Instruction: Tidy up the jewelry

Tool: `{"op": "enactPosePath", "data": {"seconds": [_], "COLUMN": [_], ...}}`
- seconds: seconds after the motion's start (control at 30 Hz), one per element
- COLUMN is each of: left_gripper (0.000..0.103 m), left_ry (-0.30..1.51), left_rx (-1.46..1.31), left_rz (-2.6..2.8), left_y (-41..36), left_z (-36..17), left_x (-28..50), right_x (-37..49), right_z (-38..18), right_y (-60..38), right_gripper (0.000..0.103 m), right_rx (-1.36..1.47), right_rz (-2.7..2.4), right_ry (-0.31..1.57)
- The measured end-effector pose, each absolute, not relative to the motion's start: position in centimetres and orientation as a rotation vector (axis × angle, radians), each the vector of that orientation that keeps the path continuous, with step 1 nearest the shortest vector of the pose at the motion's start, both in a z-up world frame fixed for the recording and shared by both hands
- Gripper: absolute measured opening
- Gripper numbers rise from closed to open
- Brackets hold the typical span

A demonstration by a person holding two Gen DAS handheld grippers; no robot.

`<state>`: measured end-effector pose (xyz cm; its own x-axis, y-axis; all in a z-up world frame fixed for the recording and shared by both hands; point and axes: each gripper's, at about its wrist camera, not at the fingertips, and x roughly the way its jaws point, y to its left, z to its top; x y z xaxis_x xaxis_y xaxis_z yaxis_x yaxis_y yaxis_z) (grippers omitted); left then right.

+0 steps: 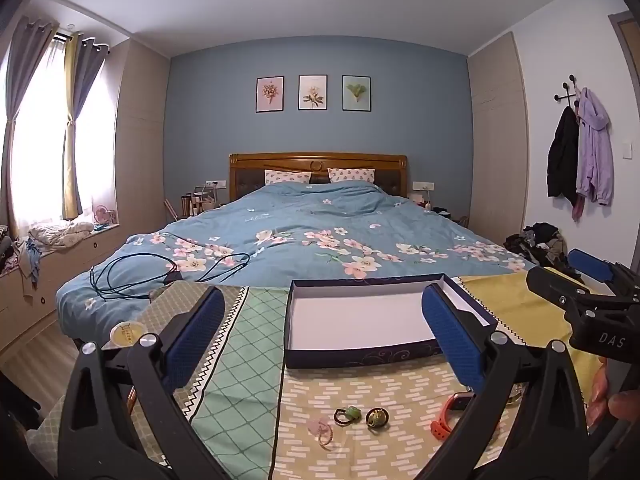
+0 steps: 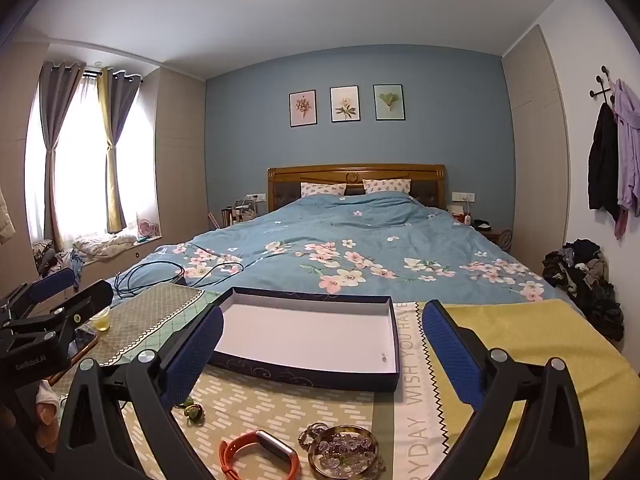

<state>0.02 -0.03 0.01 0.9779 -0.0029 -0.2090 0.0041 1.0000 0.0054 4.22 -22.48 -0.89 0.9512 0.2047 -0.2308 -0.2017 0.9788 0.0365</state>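
A shallow dark blue box (image 1: 362,354) with a white inside stands open on the patterned tablecloth; it also shows in the right wrist view (image 2: 304,374). Near the front lie a green hair tie (image 1: 347,415), a gold hair tie (image 1: 377,418), a pink ring-like piece (image 1: 321,432) and an orange band (image 1: 446,416). The right wrist view shows the orange band (image 2: 256,454), a beaded bracelet and bangle (image 2: 344,450) and a green piece (image 2: 194,412). My left gripper (image 1: 320,332) is open and empty above the table. My right gripper (image 2: 322,344) is open and empty, hovering before the box.
A bed with a blue floral duvet (image 1: 320,232) lies beyond the table, with a dark cable (image 1: 132,276) on it. A small yellow-lidded cup (image 2: 100,318) and a phone (image 2: 82,342) sit at the table's left. Clothes are piled at the right (image 2: 580,276).
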Motion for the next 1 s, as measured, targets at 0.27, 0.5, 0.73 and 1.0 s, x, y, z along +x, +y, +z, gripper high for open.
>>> {"op": "enactPosePath", "data": {"seconds": [0.27, 0.5, 0.73, 1.0], "left_gripper": [0.097, 0.097, 0.097, 0.097], "left_ry": [0.209, 0.204, 0.189, 0.190], "left_rx": [0.009, 0.000, 0.001, 0.000], "left_rz": [0.010, -0.008, -0.008, -0.009], "left_y": [-0.2, -0.3, 0.0, -0.1], "left_z": [0.0, 0.1, 0.2, 0.3], "left_x": [0.1, 0.3, -0.6, -0.7], "right_x": [4.5, 4.4, 4.1, 3.9], "right_z": [-0.8, -0.8, -0.8, -0.9], "right_y": [-22.6, -22.6, -22.9, -22.8], "right_gripper": [0.096, 0.096, 0.096, 0.096], "right_rx": [0.007, 0.014, 0.017, 0.019], "right_rz": [0.219, 0.223, 0.220, 0.221], "right_ry": [0.229, 0.221, 0.217, 0.215]}}
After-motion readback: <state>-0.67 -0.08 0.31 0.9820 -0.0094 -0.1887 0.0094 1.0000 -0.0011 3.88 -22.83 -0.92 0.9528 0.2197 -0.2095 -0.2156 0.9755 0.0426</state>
